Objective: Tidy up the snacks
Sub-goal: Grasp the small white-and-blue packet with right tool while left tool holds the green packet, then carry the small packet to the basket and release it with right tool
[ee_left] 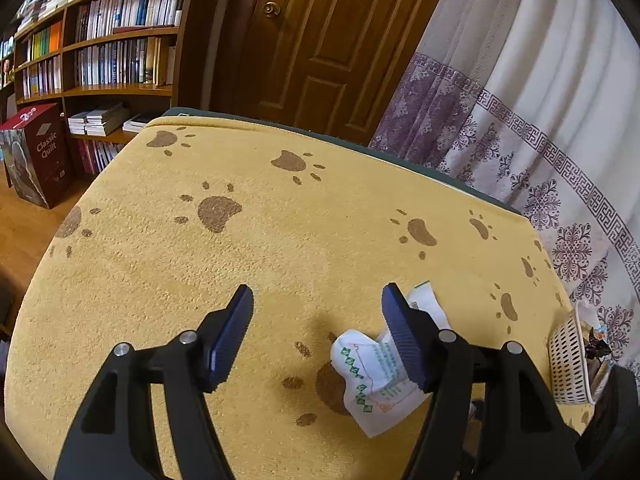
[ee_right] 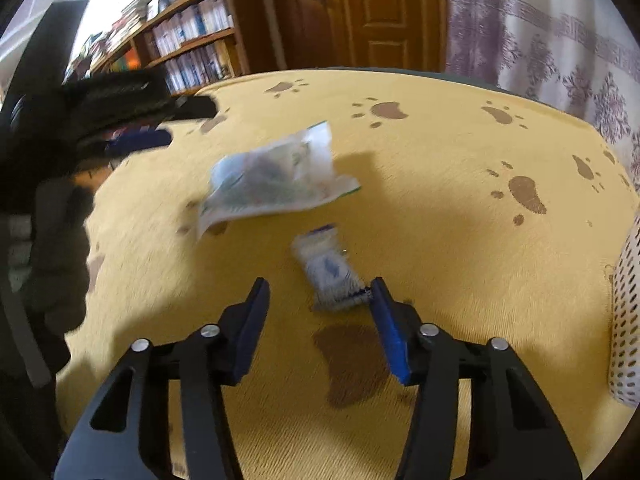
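A white snack packet with green print (ee_left: 372, 376) lies on the yellow paw-print cloth (ee_left: 280, 260). My left gripper (ee_left: 318, 300) is open above the cloth; its right finger covers part of the packet. In the right wrist view the same packet (ee_right: 276, 178) lies mid-table, and a small white and blue packet (ee_right: 328, 270) lies just ahead of my right gripper (ee_right: 320, 290), which is open and empty; the small packet's near end is by the right fingertip. The left gripper (ee_right: 152, 128) shows blurred at the left.
A white perforated basket (ee_left: 568, 364) holding some snacks stands at the table's right edge, also in the right wrist view (ee_right: 626, 320). Behind the table are a bookshelf (ee_left: 104, 52), a wooden door (ee_left: 320, 40) and a patterned curtain (ee_left: 540, 120). A red box (ee_left: 38, 152) stands on the floor.
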The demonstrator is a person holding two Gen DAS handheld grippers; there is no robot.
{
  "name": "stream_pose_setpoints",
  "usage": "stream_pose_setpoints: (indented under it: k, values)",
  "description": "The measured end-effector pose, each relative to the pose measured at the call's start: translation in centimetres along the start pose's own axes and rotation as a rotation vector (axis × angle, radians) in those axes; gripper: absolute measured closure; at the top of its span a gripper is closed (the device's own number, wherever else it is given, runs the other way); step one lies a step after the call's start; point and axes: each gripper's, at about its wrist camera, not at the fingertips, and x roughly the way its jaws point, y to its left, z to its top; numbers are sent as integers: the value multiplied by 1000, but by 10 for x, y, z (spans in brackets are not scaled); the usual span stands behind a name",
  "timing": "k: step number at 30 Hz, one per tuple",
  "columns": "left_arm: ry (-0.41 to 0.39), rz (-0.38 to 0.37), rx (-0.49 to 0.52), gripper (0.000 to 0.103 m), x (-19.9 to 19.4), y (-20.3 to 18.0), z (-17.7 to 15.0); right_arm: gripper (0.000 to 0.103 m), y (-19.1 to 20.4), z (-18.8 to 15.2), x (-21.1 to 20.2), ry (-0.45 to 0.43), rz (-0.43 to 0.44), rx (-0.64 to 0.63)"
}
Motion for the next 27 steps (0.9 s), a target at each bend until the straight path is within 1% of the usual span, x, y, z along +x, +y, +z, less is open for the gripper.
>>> stream_pose_setpoints:
  k: [2,5,8,11,12,13,15,19,20,23,25,27]
  values:
    - [-2,-1,5,36,-1,0,0,58,2,-1,-2,-3,2,1]
    - [-3,-1,14,36,-1,-2,0,58,2,3,1,-14,-59,2]
    - [-2,-4,28,34,-1,-3,-1,59,-2,8,7,-16,-66,34]
    - [-2,-20,57,26,1,-5,-2,70,-3,11,9,-21,-97,47]
    - [-1,-27,68,24,1,-6,-2,73,-5,10,9,-22,-105,53]
    - [-3,-33,80,23,2,-7,-3,74,-6,9,8,-25,-106,61]
    - [-3,-49,109,21,4,-11,-5,79,-8,6,3,-30,-124,72]
    - [14,-119,188,16,8,-23,-13,81,-15,-2,-8,-41,-128,105]
    - [22,-136,226,14,9,-28,-16,81,-17,-4,-10,-42,-128,112]
    - [28,-156,316,14,13,-38,-27,82,-22,-12,-19,-45,-130,133]
    - [39,-167,341,14,16,-40,-31,82,-24,-16,-25,-52,-126,145]
    - [56,-193,359,14,18,-40,-33,83,-23,-19,-31,-62,-123,151]
